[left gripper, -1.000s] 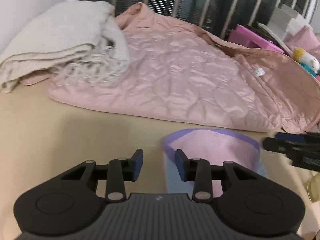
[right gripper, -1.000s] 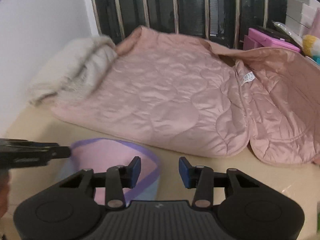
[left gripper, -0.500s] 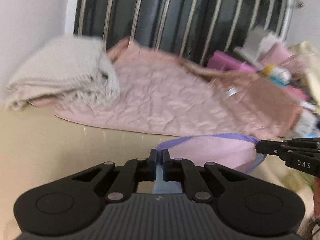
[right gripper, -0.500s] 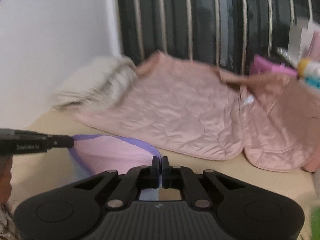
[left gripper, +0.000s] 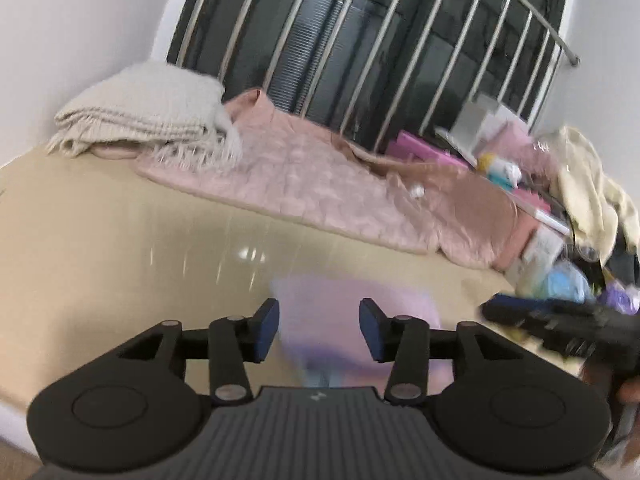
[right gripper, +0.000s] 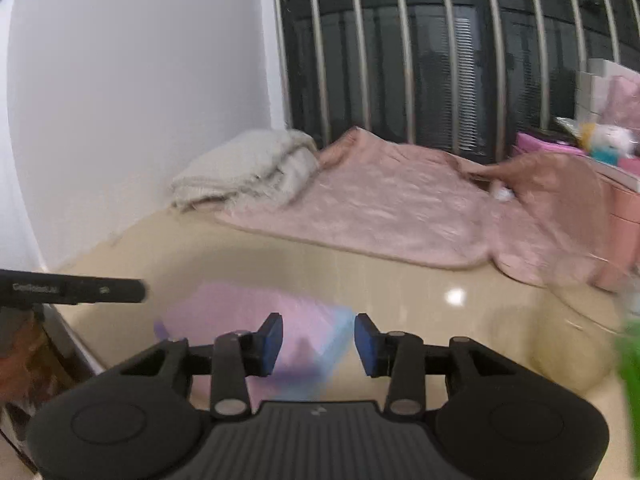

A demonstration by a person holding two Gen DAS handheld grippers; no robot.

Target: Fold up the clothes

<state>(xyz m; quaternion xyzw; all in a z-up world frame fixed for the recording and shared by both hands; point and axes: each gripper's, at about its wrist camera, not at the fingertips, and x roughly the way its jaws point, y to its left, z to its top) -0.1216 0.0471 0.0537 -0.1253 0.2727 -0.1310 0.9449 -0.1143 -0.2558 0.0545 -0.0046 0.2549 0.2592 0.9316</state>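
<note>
The left gripper (left gripper: 319, 330) has just been opening; its blue pads (left gripper: 266, 330) now stand apart with nothing pressed between them. The right gripper (right gripper: 318, 344) has likewise just been opening, and its pads (right gripper: 272, 344) are also spread and clear of the cloth. Below and just beyond both sets of fingertips lies the small pink garment (left gripper: 352, 312), blurred by motion, flat on the near part of the glossy beige tabletop (left gripper: 120, 248). In the right wrist view the same garment (right gripper: 256, 312) shows a pale blue edge toward its right side and a purple trim at its near left corner. Neither gripper touches it, as far as the blur allows.

Each gripper appears in the other's camera: the right one as a dark bar at the right edge of the left view (left gripper: 560, 320), the left one as a dark bar at the left edge of the right view (right gripper: 72, 291).

At the far side of the tabletop a quilted pink jacket (left gripper: 320, 176) lies spread out. A folded cream blanket with fringe (left gripper: 140, 120) rests on its far left end, by the white wall. Behind them stand metal window bars (left gripper: 360, 40). At the far right is a clutter of boxes and cloth (left gripper: 552, 184).
</note>
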